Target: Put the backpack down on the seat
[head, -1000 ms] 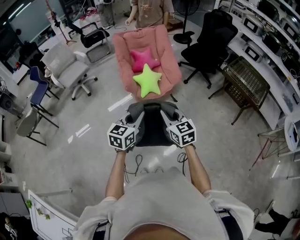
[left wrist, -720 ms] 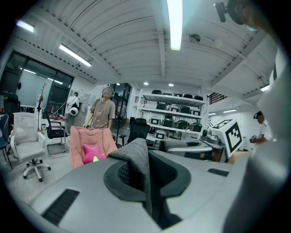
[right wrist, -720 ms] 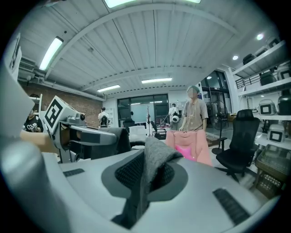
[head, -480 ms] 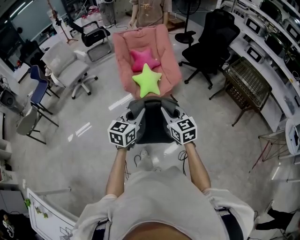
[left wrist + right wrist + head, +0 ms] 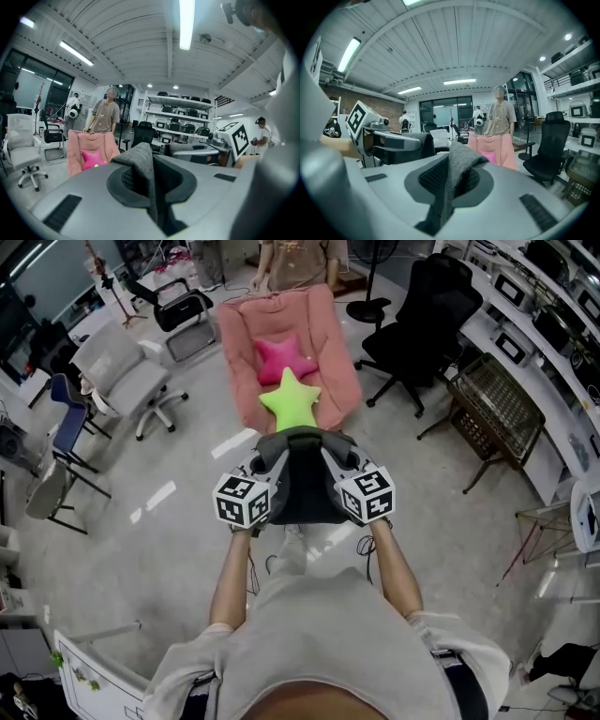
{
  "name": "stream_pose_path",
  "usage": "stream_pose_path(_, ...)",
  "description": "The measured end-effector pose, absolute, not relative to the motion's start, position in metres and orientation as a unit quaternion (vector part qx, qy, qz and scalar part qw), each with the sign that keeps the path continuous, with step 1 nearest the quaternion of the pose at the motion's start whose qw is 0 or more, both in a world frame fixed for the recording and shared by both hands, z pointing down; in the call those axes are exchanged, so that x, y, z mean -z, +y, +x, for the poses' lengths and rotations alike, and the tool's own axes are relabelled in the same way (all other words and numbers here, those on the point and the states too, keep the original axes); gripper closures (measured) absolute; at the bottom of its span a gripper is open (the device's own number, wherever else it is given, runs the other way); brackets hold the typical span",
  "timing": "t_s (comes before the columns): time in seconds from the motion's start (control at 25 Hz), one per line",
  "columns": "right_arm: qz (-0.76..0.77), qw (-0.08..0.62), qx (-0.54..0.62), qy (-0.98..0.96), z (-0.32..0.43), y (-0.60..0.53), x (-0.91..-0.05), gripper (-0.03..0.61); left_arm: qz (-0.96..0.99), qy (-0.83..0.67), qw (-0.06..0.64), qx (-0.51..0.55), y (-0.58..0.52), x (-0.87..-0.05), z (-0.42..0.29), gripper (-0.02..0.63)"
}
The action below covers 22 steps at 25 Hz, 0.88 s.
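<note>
I carry a dark grey backpack (image 5: 300, 488) in front of me, above the floor. My left gripper (image 5: 266, 471) is shut on its grey shoulder strap (image 5: 142, 169), which is pinched between the jaws. My right gripper (image 5: 336, 467) is likewise shut on the other strap (image 5: 457, 174). Straight ahead stands the pink seat (image 5: 330, 352), also seen as the pink seat (image 5: 77, 144) and the pink seat (image 5: 506, 151). On it lie a green star cushion (image 5: 291, 401) and a pink star cushion (image 5: 279, 357). The backpack's top edge reaches the green cushion in the head view.
A person (image 5: 292, 259) stands behind the seat, hands on its back. A black office chair (image 5: 422, 324) is to the right, with a wire rack (image 5: 493, 405) and a long bench (image 5: 553, 343) beyond. Grey chairs (image 5: 129, 373) and a blue chair (image 5: 71, 427) stand to the left.
I have walked forward with the backpack; it now sits closer to the seat, its top meeting the green cushion in view. Both grips are unchanged.
</note>
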State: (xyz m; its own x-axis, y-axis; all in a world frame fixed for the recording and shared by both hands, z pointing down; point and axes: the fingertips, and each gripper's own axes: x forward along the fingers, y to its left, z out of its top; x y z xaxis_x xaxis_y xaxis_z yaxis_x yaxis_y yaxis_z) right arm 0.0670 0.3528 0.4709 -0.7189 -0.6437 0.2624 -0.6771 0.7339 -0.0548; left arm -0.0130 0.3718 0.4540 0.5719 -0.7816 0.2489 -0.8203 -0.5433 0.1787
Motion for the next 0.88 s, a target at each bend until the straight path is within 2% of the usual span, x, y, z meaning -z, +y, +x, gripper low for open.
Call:
stream_pose_path(0.44,0.376,0.127,-0.08,-0.914,0.032,0.228,-0.47,0.551,0.887,-0.435,0.145,-0.061,0.243,-0.455,-0.049,0.58)
stream_pose_path(0.88,0.403,0.115,-0.061,-0.906,-0.008,0.098,-0.44,0.551,0.901,-0.415,0.121,-0.048,0.112,-0.426,-0.09,0.581)
